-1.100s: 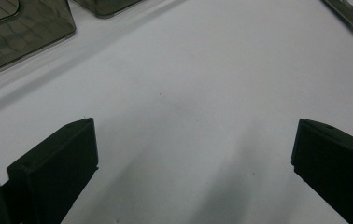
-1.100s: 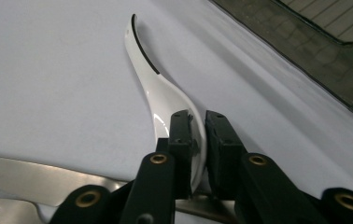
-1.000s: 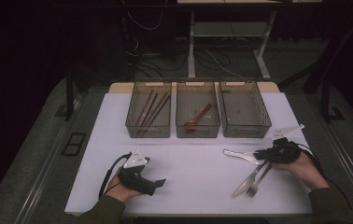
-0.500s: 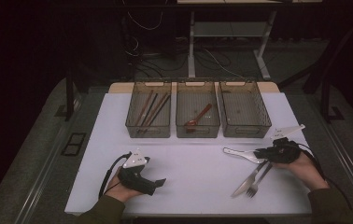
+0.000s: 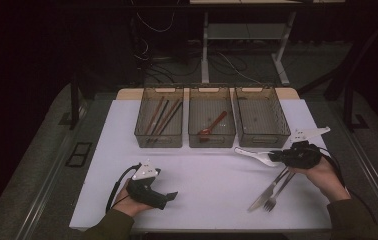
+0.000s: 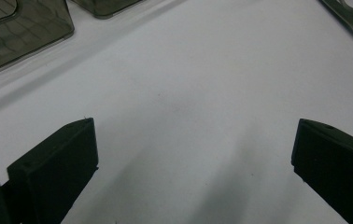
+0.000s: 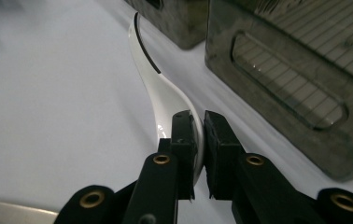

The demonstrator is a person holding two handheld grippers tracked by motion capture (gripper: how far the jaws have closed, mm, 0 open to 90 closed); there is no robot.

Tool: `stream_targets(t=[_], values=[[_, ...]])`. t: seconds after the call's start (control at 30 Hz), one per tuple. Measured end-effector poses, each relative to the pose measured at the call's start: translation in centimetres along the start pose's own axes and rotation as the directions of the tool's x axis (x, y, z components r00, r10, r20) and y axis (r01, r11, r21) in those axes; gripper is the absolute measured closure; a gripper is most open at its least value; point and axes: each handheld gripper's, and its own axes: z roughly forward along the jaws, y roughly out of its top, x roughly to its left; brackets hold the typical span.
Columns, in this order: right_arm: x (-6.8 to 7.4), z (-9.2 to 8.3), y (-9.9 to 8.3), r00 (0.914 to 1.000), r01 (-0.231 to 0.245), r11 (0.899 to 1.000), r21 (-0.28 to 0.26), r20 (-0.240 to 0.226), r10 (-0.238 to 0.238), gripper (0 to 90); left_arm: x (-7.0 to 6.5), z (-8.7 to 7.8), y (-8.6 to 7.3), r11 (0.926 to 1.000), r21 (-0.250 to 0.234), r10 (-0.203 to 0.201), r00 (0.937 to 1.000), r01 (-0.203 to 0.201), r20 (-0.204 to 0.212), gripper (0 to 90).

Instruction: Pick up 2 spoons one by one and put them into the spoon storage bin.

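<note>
A fixed camera high above the near edge of the tabletop (image 5: 202,170) looks forward and down, taking in all three bins (image 5: 211,116) from a distance. A second camera rides the left tool (image 6: 193,154), skimming low across bare tabletop toward the bins. A third rides the right tool (image 7: 199,140), very close to the white spoon (image 7: 158,88) beside the bins. All three views share the bins.
</note>
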Motion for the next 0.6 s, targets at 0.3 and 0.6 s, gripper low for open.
stream_targets(t=[0.3, 0.6], values=[[0.3, 0.1, 2.2, 0.9999, 0.015, 0.998, -0.055, 0.005, -0.015, 82.7, 0.0, 0.0, 0.0, 1.0, -0.003, -0.006, 1.0, 0.006, 0.002, 0.0], [0.3, 0.4, 4.3, 0.9996, 0.026, 0.996, -0.091, 0.015, -0.025, 82.7, 0.0, 0.0, -0.1, 0.9999, -0.002, -0.011, 0.9999, 0.011, 0.003, 0.0]])
